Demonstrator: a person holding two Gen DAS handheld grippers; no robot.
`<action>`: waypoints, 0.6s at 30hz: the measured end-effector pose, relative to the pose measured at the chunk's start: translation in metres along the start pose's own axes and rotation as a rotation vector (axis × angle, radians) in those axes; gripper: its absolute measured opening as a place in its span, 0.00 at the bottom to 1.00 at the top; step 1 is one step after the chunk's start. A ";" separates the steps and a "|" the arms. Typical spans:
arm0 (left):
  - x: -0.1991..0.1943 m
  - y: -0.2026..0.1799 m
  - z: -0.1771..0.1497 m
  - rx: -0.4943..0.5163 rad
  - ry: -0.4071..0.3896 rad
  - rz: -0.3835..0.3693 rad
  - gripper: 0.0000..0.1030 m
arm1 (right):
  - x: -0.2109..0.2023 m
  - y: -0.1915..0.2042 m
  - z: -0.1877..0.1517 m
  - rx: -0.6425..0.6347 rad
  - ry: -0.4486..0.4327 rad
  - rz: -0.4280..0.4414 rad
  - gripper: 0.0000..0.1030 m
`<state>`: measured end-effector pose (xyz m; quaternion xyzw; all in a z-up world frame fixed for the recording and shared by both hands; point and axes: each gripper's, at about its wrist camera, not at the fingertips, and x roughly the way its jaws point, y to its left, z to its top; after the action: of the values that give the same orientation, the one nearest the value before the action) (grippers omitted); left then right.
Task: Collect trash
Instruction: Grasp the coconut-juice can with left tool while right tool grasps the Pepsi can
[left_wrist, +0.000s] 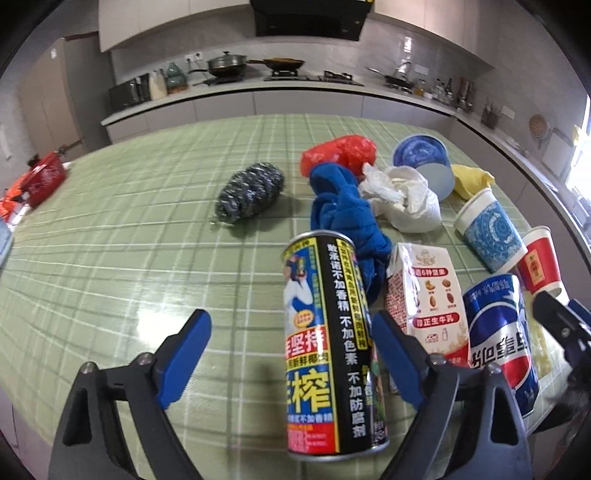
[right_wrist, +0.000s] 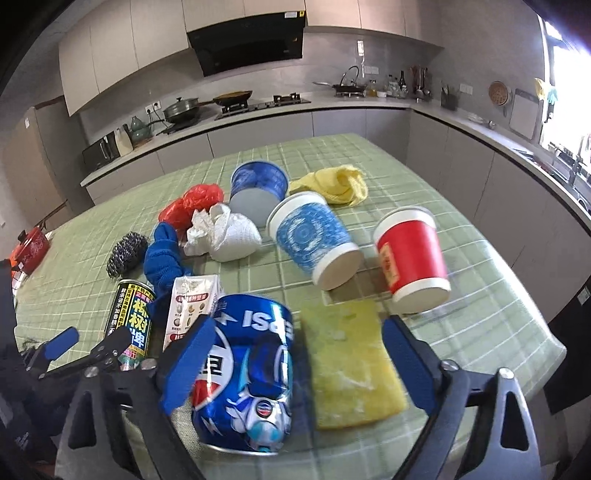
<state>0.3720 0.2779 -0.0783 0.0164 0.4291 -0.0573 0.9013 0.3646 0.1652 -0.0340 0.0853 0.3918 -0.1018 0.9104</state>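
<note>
Trash lies scattered over the right half of the green checked desk (left_wrist: 110, 229). Nearest the left gripper (left_wrist: 291, 354) stands a tall black, yellow and blue drink can (left_wrist: 328, 343), upright between the spread blue pads (left_wrist: 184, 354); the right pad sits just beside the can, the left one well apart from it, so this gripper is wide and grips nothing. It points forward and slightly down over the desk's near edge.

The right gripper (right_wrist: 295, 362) is also wide, its pads either side of a dented blue cola can (right_wrist: 247, 373) and a flat yellow sponge (right_wrist: 351, 362) lying side by side; the left pad overlaps the can, though contact cannot be told.

Left of the cola can stands a small white milk carton (right_wrist: 188, 310). Farther off lie a blue patterned paper cup (right_wrist: 314, 240) and a red paper cup (right_wrist: 410, 258), both tipped over, a crumpled white tissue (right_wrist: 229, 232), a blue cloth (right_wrist: 162, 254), a red plastic bag (right_wrist: 192, 206), a steel wool scrubber (right_wrist: 127, 251), a yellow cloth (right_wrist: 336, 184) and a blue tub (right_wrist: 258, 188) on its side.
</note>
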 end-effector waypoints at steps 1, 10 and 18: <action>0.001 -0.001 0.000 0.009 0.003 -0.006 0.84 | 0.003 0.001 -0.001 0.003 0.006 0.002 0.87; 0.009 0.009 -0.013 -0.001 0.050 -0.077 0.53 | 0.019 0.015 -0.006 -0.013 0.051 0.041 0.82; 0.000 0.014 -0.022 0.007 0.036 -0.084 0.52 | 0.032 0.022 -0.015 -0.015 0.128 0.103 0.72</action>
<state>0.3565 0.2938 -0.0930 0.0025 0.4454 -0.0964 0.8901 0.3812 0.1858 -0.0655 0.1048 0.4453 -0.0460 0.8881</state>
